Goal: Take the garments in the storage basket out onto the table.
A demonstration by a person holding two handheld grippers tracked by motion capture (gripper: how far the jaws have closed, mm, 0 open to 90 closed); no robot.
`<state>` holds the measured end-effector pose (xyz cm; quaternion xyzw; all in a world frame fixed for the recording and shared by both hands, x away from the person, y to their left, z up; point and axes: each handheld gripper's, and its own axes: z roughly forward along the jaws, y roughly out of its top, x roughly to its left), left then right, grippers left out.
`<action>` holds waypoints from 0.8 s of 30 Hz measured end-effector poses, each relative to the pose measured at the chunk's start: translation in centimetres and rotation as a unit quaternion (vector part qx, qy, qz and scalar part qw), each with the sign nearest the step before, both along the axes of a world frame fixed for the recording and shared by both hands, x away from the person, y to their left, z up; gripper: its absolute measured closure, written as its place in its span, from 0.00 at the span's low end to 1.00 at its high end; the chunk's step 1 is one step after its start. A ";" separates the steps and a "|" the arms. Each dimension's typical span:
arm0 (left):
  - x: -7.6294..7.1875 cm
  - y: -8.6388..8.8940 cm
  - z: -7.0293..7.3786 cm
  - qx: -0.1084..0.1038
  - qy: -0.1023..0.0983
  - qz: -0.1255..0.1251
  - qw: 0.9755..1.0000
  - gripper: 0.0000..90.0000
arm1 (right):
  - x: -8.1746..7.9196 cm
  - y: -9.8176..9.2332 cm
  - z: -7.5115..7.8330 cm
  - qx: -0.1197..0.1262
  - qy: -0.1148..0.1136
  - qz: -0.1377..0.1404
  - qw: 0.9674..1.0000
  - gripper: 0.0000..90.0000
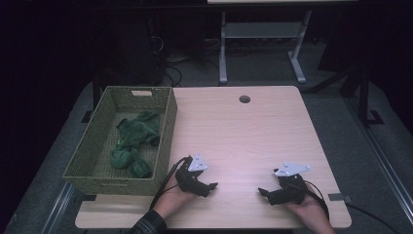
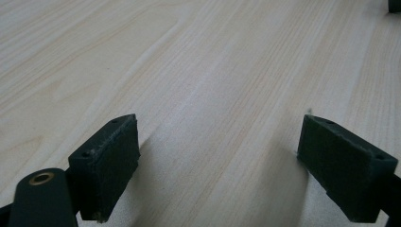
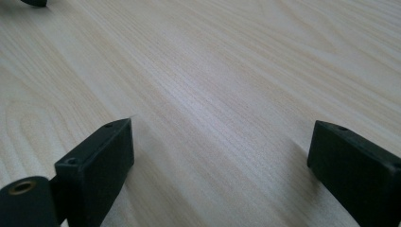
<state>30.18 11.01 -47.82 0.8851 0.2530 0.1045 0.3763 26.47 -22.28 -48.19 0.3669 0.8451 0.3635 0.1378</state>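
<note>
A woven olive basket [image 1: 168,124] stands on the left part of the light wooden table [image 1: 243,131] and holds several green cloth pieces [image 1: 134,141]. My left gripper [image 1: 210,187] rests low over the table near its front edge, just right of the basket, pointing right. Its jaws stand wide open over bare wood [image 2: 222,142], nothing between them. My right gripper [image 1: 263,192] lies at the front right, pointing left toward the other one. It is open too, with only tabletop between its pads [image 3: 217,156].
A round cable hole [image 1: 244,99] sits near the table's far edge. Beyond the table stands a white desk frame [image 1: 263,44] on a dark floor with cables. A black cable trails from each gripper off the front edge.
</note>
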 end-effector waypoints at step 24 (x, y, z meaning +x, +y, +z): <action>0.5 -0.1 1.2 0.014 0.002 -0.006 1.000 0.15 | 0.0 0.0 0.0 0.001 0.002 0.000 1.000 0.08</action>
